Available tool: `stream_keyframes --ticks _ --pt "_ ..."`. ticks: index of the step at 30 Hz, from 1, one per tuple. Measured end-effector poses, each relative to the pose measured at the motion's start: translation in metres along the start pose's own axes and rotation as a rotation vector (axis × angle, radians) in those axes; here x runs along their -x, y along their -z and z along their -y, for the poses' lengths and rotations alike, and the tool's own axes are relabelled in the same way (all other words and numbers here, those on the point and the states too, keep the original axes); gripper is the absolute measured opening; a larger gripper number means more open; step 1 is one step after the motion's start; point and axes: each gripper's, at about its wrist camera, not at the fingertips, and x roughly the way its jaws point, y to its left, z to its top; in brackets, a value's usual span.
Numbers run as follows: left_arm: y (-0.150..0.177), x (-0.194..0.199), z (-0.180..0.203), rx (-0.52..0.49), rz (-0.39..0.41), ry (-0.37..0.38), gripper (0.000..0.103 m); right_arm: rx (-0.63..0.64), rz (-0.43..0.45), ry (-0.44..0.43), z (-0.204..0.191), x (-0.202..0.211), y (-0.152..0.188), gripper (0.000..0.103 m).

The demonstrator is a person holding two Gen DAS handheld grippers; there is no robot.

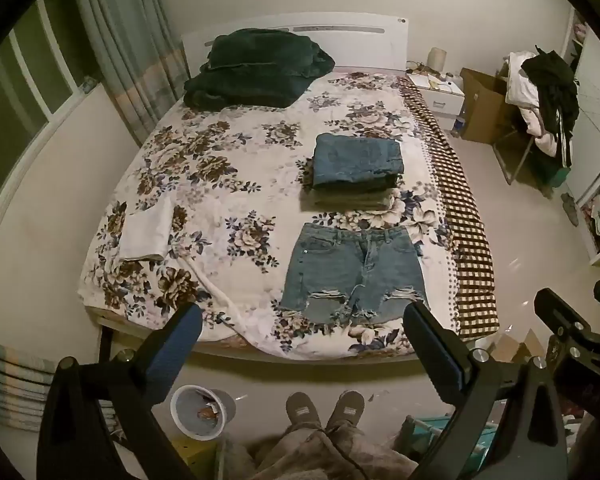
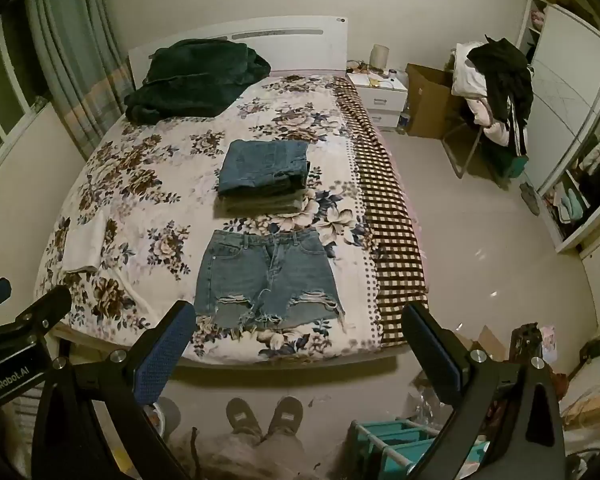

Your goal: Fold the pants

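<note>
Ripped denim shorts [image 1: 354,272] lie flat and unfolded near the foot of the floral bed [image 1: 220,184], waistband toward the headboard. They also show in the right wrist view [image 2: 266,276]. Behind them is a stack of folded pants [image 1: 358,170], blue denim on top, also in the right wrist view [image 2: 266,176]. My left gripper [image 1: 304,344] is open and empty, held above the foot of the bed, short of the shorts' hem. My right gripper [image 2: 300,344] is open and empty, at the same height beside it.
A dark green blanket [image 1: 256,68] lies by the headboard. A white folded cloth [image 1: 148,232] lies at the bed's left. A checked sheet [image 1: 460,208] hangs on the right edge. A bin [image 1: 198,410] and my slippered feet [image 1: 324,406] are on the floor below. A chair with clothes [image 2: 496,92] stands right.
</note>
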Motion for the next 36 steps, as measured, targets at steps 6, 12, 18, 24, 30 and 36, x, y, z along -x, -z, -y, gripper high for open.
stream_keyframes --ticks 6,12,18,24,30,36 --pt "0.001 -0.001 -0.001 0.005 0.006 -0.003 0.103 0.006 -0.003 0.005 0.002 0.000 0.000 0.103" --pt "0.001 -0.003 -0.004 0.006 0.003 0.010 0.103 0.018 -0.010 0.003 -0.005 0.011 -0.001 0.103" --pt "-0.001 0.000 -0.005 0.000 0.005 0.004 0.103 0.018 -0.012 0.006 -0.007 0.007 0.001 0.103" --pt "0.002 0.005 0.002 -0.009 -0.003 0.004 0.103 0.035 -0.021 0.004 -0.008 0.003 0.001 0.103" --pt "0.004 0.005 0.003 -0.009 -0.001 0.006 0.103 0.036 -0.023 0.003 -0.008 0.003 0.002 0.103" --pt "0.005 0.005 0.004 -0.012 0.001 0.009 0.103 0.038 -0.024 0.005 -0.008 0.002 0.001 0.103"
